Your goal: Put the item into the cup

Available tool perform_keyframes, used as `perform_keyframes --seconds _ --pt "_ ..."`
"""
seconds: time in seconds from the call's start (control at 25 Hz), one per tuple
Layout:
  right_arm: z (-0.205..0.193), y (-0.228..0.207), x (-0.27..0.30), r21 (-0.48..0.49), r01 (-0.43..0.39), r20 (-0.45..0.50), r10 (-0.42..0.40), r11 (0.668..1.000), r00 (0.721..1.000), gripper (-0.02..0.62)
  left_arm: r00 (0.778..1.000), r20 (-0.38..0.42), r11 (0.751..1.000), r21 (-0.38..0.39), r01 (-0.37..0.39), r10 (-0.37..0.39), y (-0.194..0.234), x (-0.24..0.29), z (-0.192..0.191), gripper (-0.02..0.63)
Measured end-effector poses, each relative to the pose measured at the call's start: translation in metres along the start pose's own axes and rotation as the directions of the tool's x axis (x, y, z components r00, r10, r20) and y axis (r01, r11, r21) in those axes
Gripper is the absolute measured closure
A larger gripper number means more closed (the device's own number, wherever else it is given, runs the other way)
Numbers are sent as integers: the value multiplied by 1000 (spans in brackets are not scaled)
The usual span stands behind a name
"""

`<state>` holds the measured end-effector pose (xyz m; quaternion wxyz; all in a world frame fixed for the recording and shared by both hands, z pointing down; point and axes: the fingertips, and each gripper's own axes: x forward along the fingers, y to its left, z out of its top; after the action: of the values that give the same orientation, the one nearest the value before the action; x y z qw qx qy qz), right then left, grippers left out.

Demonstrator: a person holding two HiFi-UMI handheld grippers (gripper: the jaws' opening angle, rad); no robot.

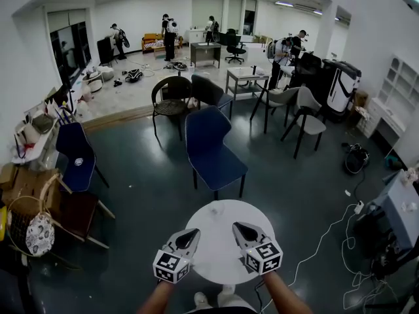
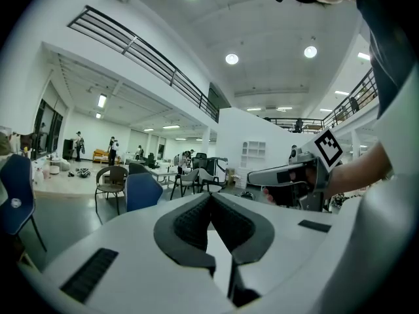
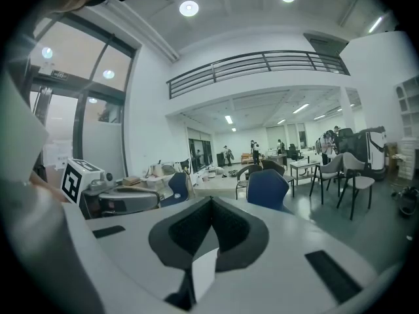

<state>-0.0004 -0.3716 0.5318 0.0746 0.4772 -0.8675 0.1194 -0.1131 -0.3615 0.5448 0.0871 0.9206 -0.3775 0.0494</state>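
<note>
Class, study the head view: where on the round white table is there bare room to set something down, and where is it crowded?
The white table shows bare between the left gripper and the right gripper, and along its far rim facing the blue chair. Its near side edges are crowded: both grippers hang over them.

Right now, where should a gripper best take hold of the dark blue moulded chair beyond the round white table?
On the dark blue moulded chair, likely the seat's front edge, from the round white table side: the seat faces the table, backrest on the far side, and that lip is thin.
</note>
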Motion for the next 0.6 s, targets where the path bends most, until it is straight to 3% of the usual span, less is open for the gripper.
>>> perform_keyframes --seconds 0.6 --pt "-7 48 -7 3 17 23 -17 1000 1000 578 1000 6 1000 10 19 -19 -3 -64 -4 589"
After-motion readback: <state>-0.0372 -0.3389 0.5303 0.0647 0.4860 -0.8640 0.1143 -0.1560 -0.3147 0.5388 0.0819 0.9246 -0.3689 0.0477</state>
